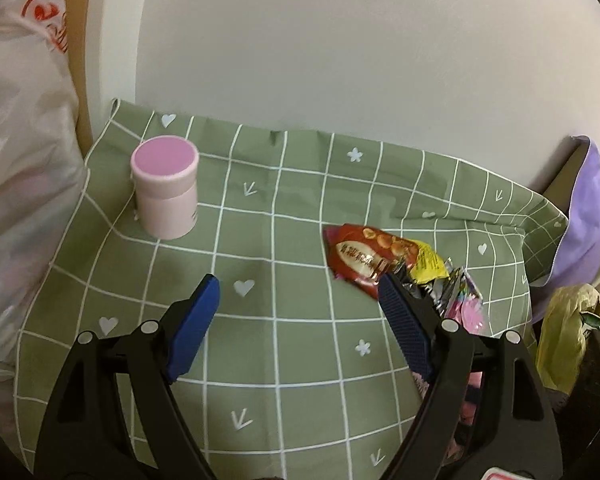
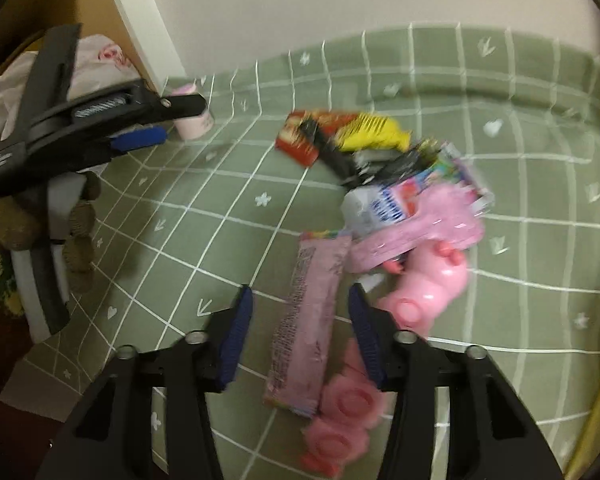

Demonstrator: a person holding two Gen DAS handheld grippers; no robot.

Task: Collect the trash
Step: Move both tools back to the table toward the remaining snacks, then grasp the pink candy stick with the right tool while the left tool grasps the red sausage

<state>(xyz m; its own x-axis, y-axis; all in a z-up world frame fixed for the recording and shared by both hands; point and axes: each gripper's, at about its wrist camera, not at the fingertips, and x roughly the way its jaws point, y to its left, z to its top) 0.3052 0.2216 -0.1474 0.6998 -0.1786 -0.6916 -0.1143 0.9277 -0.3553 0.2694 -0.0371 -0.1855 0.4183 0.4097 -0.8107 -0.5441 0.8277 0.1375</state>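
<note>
We've got a green checked cloth point(image 1: 300, 320) with little white hearts and stars, pushed up against a plain white wall point(image 1: 380, 60).

The trash sits in a loose pile at centre right of the right wrist view. Closest to us is a long pink wrapper point(image 2: 308, 320), lying flat and running up from the bottom middle. Both pads of our right gripper point(image 2: 300, 296) sit either side of it with gaps showing, so it's partly closed around the wrapper but not pinching it. The whole shot is blurry. Just right of the wrapper there's a pink plastic toy point(image 2: 432, 284), and a pink moulded piece point(image 2: 340, 420) pokes out under the wrapper's lower end. Further up the frame the pile carries on: a crumpled pink-and-white packet point(image 2: 404, 216), a yellow wrapper point(image 2: 372, 132) and a red packet point(image 2: 300, 140).

In the left wrist view our left gripper point(image 1: 300, 280) is spread wide with nothing between the pads, just bare cloth. Its right finger overlaps the near edge of the red packet point(image 1: 360, 256) at middle right; we can't tell if it's touching.

Well apart from the pile, a pink tub point(image 1: 166, 188) stands upright at upper left. A white plastic bag point(image 1: 20, 160) fills the left edge, and something purple point(image 1: 584, 220) sits at the far right.
</note>
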